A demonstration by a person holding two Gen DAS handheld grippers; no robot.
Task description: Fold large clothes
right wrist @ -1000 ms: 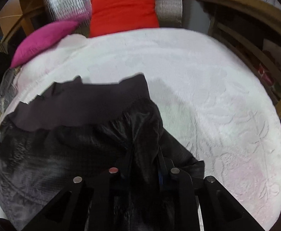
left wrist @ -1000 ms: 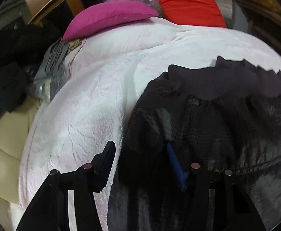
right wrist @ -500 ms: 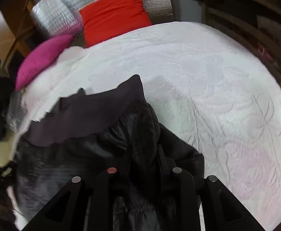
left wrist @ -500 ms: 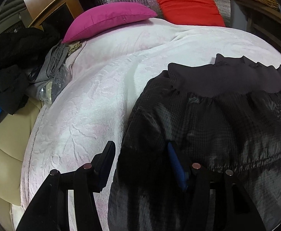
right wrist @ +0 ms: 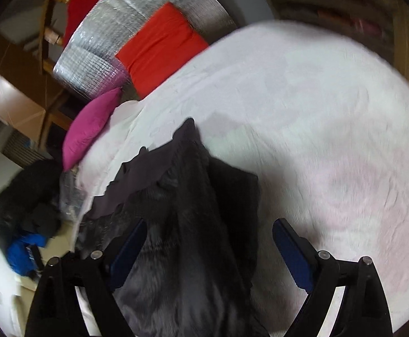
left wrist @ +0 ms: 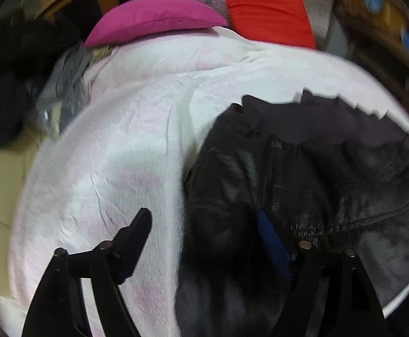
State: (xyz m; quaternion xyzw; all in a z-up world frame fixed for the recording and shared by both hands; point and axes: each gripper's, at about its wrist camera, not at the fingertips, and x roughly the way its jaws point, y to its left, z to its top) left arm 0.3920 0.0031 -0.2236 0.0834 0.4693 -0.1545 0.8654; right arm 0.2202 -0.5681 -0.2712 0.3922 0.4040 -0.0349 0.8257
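A large black garment (left wrist: pixel 302 185) with a matt dark waistband lies on a white bedspread (left wrist: pixel 114 151). My left gripper (left wrist: pixel 207 233) is open, its fingers wide apart, astride the garment's left edge; the blue-padded finger (left wrist: pixel 271 241) rests over the cloth. In the right wrist view the garment (right wrist: pixel 193 224) lies bunched in a ridge between the fingers of my right gripper (right wrist: pixel 207 241), which is open with the cloth loose between the blue pads (right wrist: pixel 291 250).
A magenta pillow (left wrist: pixel 154 19) and a red cushion (left wrist: pixel 269 16) lie at the bed's head against a silver padded board (right wrist: pixel 126 39). A heap of dark and grey clothes (left wrist: pixel 22 84) lies left of the bed. Wooden furniture (right wrist: pixel 401 28) stands at right.
My right gripper has opened and let go of the garment's fold, and its view has tilted. My left gripper stays open and has shifted slightly.
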